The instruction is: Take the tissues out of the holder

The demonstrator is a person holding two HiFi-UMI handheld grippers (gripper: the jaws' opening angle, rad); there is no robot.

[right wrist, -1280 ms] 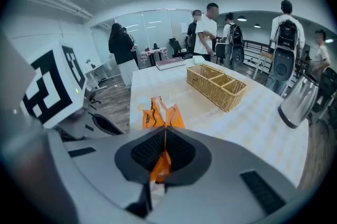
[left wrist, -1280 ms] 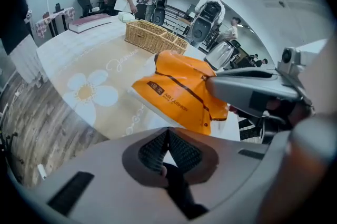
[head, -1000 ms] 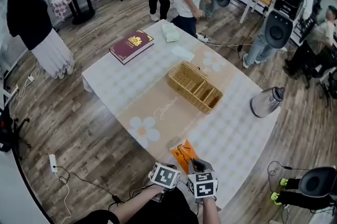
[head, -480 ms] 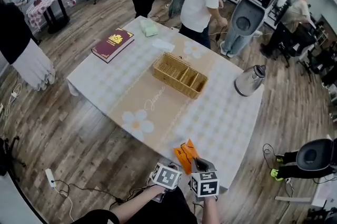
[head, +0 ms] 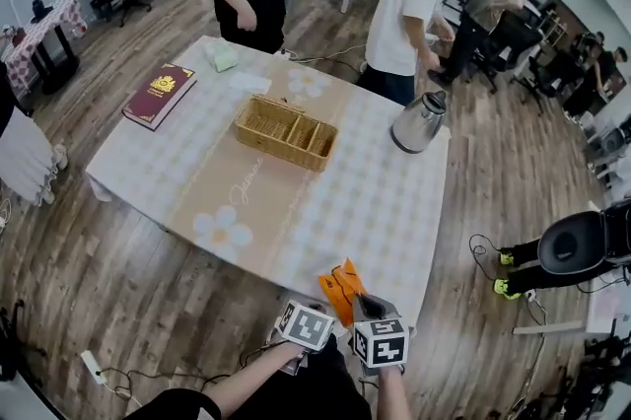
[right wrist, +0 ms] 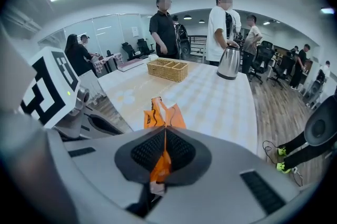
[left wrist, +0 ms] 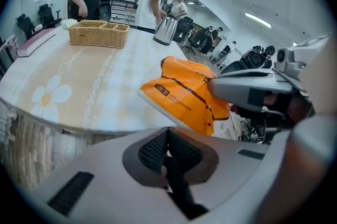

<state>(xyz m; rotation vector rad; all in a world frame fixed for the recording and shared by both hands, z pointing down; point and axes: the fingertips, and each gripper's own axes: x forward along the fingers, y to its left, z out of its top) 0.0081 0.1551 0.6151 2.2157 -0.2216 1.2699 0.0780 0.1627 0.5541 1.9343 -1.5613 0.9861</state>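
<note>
Step in hand, by judgement: opening the orange packet, taken here for the tissue holder, in order to draw the tissues out. Keep the right gripper clenched on the packet's near edge as the anchor, without loosening. Part the left gripper before any approach; at present it is closed pad to pad, with nothing certain between (a pale sliver at the seam, not identifiable). Bring it to the packet's free far end, seek the opening or an exposed tissue edge, pinch that layer only, and pull straight away from the right gripper. Pull slowly enough to avoid tearing thin paper or dragging the whole packet out of the anchoring grip. Work over the table, not beyond its edge, to avoid dropping loosened tissues over the side. Position of the packet: pinched between the right jaws and rising out of them, at the near edge of the table, resting on it or held clear not decidable. Relative to the left gripper: just beside, ahead of and to the right of the closed jaws, not touching them. No tissue visible outside the packet. Well apart, farther along the table: wicker basket, kettle and red book.
</note>
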